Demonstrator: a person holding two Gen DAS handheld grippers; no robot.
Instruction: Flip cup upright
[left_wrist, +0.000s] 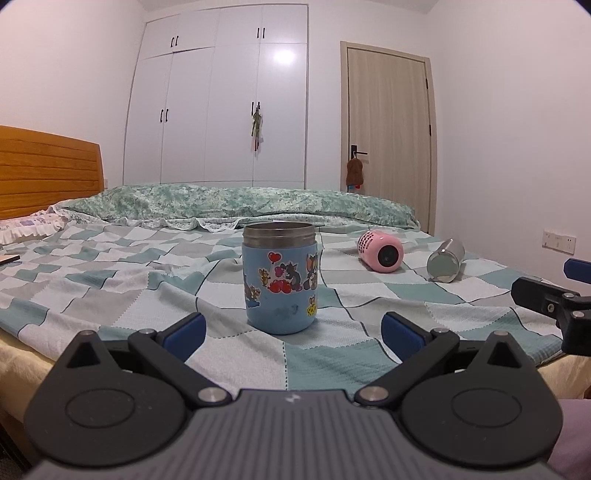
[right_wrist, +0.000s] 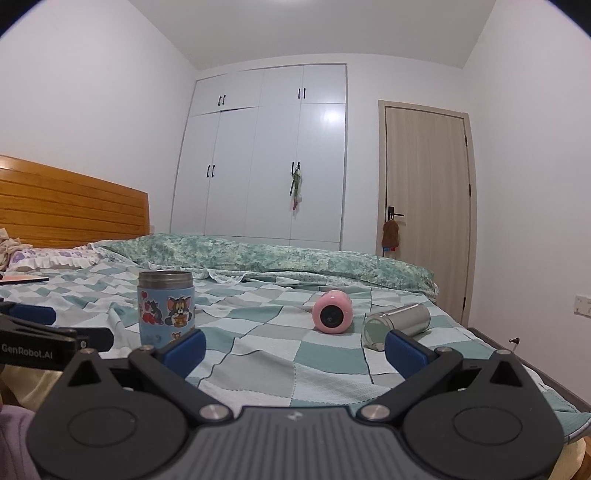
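With both the left gripper (left_wrist: 291, 332) and right gripper (right_wrist: 295, 345) spread apart and empty, the pink cup (right_wrist: 332, 312) lying on the bed (right_wrist: 258, 354) looks light, rigid and smooth, best pinched across its round sides.

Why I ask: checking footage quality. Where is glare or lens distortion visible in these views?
Left wrist view: a lamp glare spot on the wardrobe, door frame bowed, dark corners. Right wrist view: glare on the wardrobe, walls curved; cartoon cup sharp.

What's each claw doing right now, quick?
Left claw: open, holding nothing, blue cup ahead.
Right claw: open, holding nothing.
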